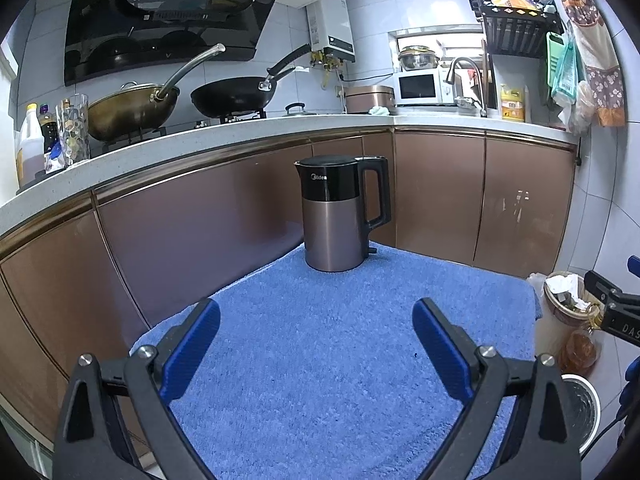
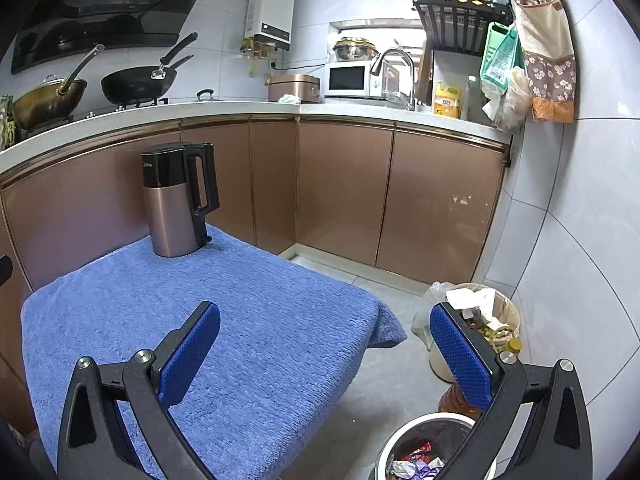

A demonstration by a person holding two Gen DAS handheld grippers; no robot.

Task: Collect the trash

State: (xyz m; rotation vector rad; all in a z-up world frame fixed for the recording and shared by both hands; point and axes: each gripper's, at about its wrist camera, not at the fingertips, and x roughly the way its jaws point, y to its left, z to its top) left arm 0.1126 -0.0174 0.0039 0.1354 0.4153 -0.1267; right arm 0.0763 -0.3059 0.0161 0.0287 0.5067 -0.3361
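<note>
Left gripper (image 1: 316,340) low over the blue towel (image 1: 320,360), blue-padded fingers (image 1: 192,348) spread wide, nothing between them. Right gripper (image 2: 324,344) likewise wide apart and empty; its left finger hangs over the towel's right half, its right finger (image 2: 460,356) out past the towel's edge above the floor

Directly below the right gripper, at the bottom of its view: a round metal trash bin (image 2: 400,440) on the floor, with crumpled wrappers (image 2: 416,464) inside (red, purple, white bits). Same bin shows in the left wrist view at the right edge, partly cut off

Just beyond the bin, an amber plastic bottle (image 2: 456,400), mostly hidden by the finger. Behind that, against the tiled wall, a tan bucket (image 2: 508,312) stuffed with white paper and scraps

Towel surface itself bare apart from an electric kettle (image 1: 340,216) standing upright at the far edge, handle to the right, lid down

Behind: brown cabinet doors (image 1: 436,192) under a pale counter. On the counter, far left, two woks (image 1: 228,96) on the stove; towards the corner a microwave (image 1: 420,88), then a tap (image 1: 468,76)
</note>
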